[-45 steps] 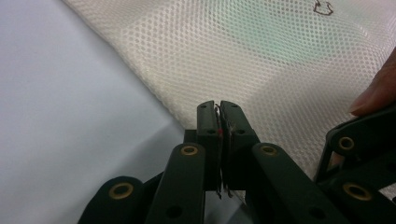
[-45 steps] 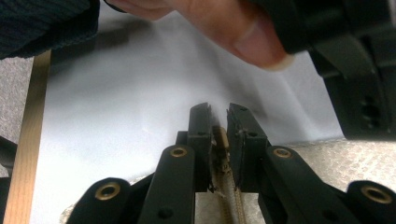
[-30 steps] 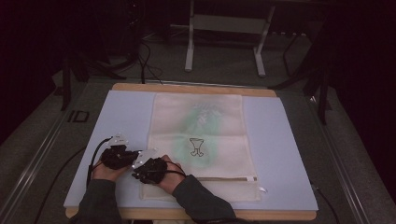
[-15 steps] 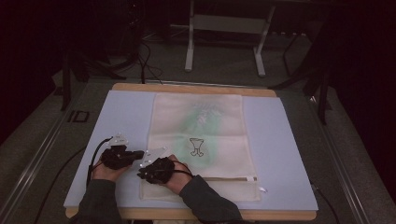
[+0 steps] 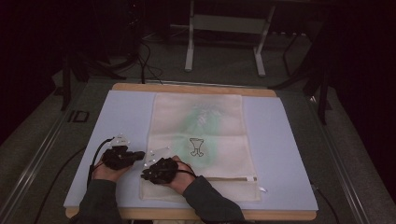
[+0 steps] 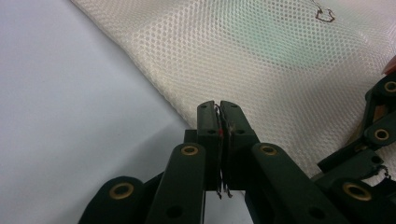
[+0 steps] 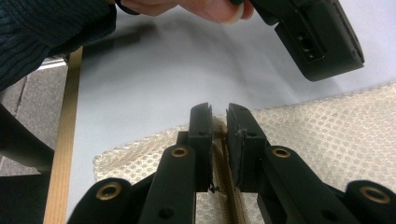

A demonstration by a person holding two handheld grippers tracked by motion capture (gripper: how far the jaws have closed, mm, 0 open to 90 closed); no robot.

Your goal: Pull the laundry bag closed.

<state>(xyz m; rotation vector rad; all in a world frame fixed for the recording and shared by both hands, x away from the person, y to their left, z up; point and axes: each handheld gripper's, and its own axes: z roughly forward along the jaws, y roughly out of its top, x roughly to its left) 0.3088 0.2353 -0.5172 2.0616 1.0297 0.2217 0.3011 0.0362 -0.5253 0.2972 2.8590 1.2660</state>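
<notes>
A cream mesh bag (image 5: pixel 201 135) lies flat on the lilac mat (image 5: pixel 280 140), with a green shape showing faintly inside it and a small dark print (image 5: pixel 197 146) on top. Its zipper (image 5: pixel 229 178) runs across the near end. My left gripper (image 5: pixel 139 154) lies at the bag's left edge. In the left gripper view its jaws (image 6: pixel 219 105) are pressed together over the mesh (image 6: pixel 261 56), with threads between them. My right gripper (image 5: pixel 145 176) is at the near left corner, its jaws (image 7: pixel 218 109) shut on the tan zipper (image 7: pixel 228 196).
The mat lies on a wooden table (image 5: pixel 187 87); its near edge (image 7: pixel 63 154) is close to my right gripper. Cables trail off the left side. A metal stand (image 5: pixel 224 42) is on the floor beyond the table. Bare mat lies left and right of the bag.
My right hand has shifted slightly to the right at the bag's near left corner. The left hand and the bag have stayed put.
</notes>
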